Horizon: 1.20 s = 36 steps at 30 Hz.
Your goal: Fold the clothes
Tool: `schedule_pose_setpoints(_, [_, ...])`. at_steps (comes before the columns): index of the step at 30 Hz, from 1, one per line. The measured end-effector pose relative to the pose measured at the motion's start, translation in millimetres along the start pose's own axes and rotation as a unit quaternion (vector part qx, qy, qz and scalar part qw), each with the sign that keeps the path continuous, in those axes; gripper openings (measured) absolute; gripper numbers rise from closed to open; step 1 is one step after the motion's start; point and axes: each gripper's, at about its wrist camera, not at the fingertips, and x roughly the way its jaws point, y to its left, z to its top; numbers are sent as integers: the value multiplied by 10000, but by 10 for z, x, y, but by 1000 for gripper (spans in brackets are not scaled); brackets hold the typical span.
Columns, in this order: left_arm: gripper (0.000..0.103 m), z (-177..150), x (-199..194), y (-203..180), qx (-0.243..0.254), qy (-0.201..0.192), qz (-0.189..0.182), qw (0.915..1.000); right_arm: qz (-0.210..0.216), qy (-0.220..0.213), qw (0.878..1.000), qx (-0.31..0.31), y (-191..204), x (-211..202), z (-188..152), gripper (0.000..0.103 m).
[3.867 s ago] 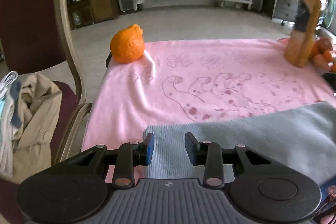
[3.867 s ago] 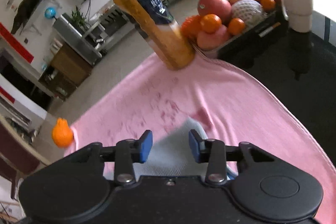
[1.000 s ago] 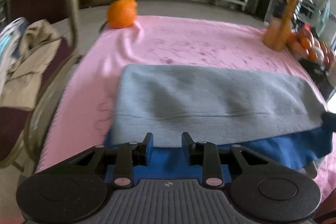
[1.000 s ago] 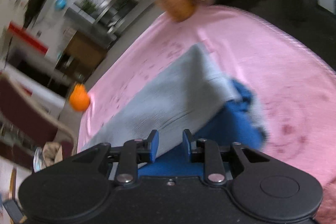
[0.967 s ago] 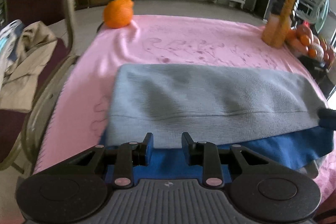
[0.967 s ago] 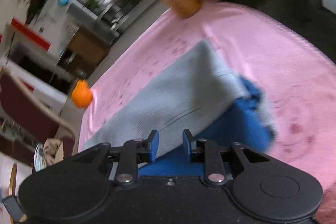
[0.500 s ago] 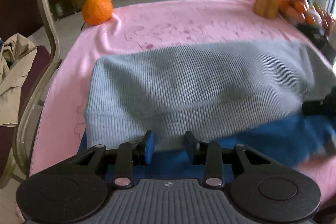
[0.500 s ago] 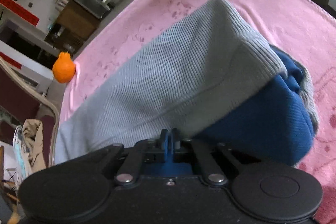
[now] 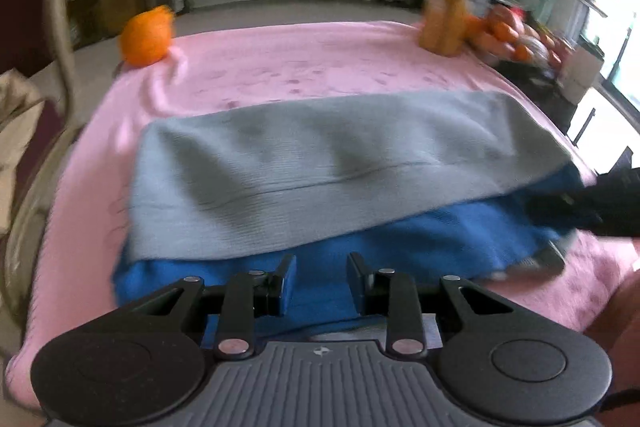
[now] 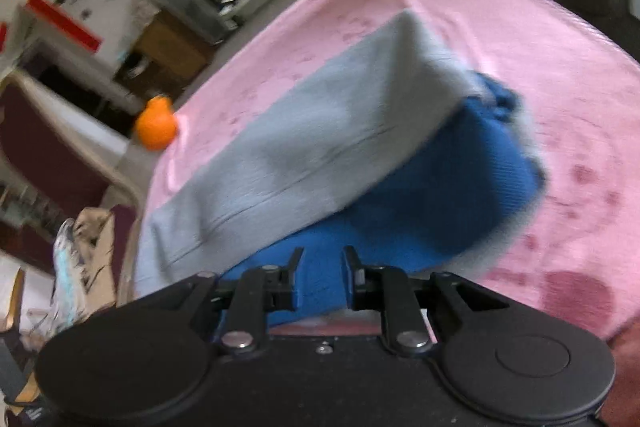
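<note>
Both of my hand-held grippers, left (image 9: 319, 279) and right (image 10: 319, 275), stand narrowly parted, gripping nothing, at the near edge of the grey-and-blue sweater (image 9: 320, 163) on the pink-covered counter (image 9: 280, 67). No writing is readable.

Lighting: bright daylight, window (image 9: 616, 39) glare right of left gripper (image 9: 320, 281). Quality: motion blur throughout; fisheye bending at edges; soft shadows on sweater (image 9: 320, 167).

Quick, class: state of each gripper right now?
Left gripper: open, holding nothing, above the sweater.
Right gripper: open, holding nothing, over the sweater's blue part.
</note>
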Motion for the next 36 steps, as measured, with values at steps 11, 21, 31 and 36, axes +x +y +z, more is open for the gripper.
schedule_pose_setpoints(11, [36, -121, 214, -228, 731, 409, 398, 9957, -263, 797, 9948, -577, 96, 390, 3, 2])
schedule_pose_setpoints(21, [34, -46, -164, 78, -126, -29, 329, 9994, -188, 99, 9996, -204, -148, -199, 72, 26])
schedule_pose_setpoints(31, [34, 36, -37, -38, -275, 177, 125, 9994, -238, -1025, 9841, 1432, -800, -603, 240, 44])
schedule_pose_setpoints(36, [35, 25, 46, -100, -131, 321, 160, 9993, -324, -877, 9780, 1863, -992, -604, 214, 51])
